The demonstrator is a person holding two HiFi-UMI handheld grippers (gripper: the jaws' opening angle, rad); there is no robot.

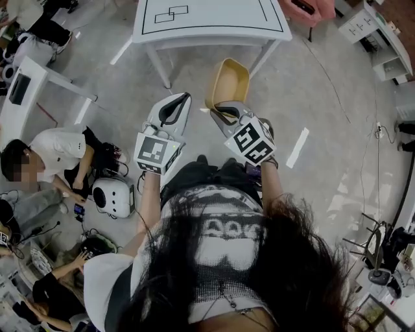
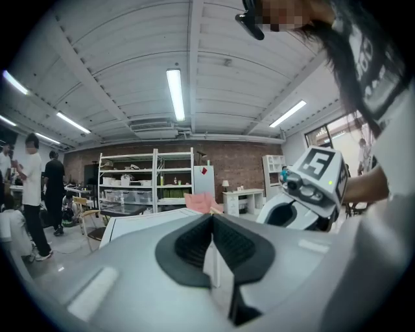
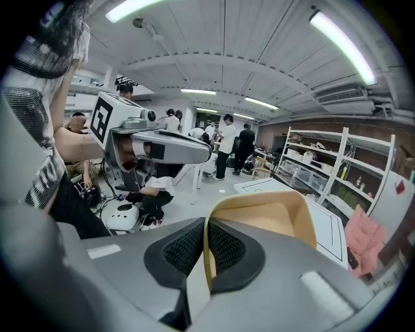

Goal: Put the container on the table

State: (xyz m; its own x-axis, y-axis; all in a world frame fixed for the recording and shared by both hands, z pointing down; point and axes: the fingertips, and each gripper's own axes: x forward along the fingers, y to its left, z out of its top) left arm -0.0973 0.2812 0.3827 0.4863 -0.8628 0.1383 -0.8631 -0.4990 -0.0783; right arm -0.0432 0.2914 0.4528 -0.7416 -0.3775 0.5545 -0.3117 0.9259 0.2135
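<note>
front: table [image 1: 214,16] is standing ahead | mid: container [image 1: 228,81] is hanging just short of the table's near edge (over the floor, not on top), its rim lying between the right gripper [image 1: 222,111] jaws | left: left gripper [image 1: 174,107] is riding just beside it | far left: person [image 1: 58,152] is sitting on the floor

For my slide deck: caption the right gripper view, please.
Right hand-held gripper shut on the tan container rim, white table beyond.
</note>
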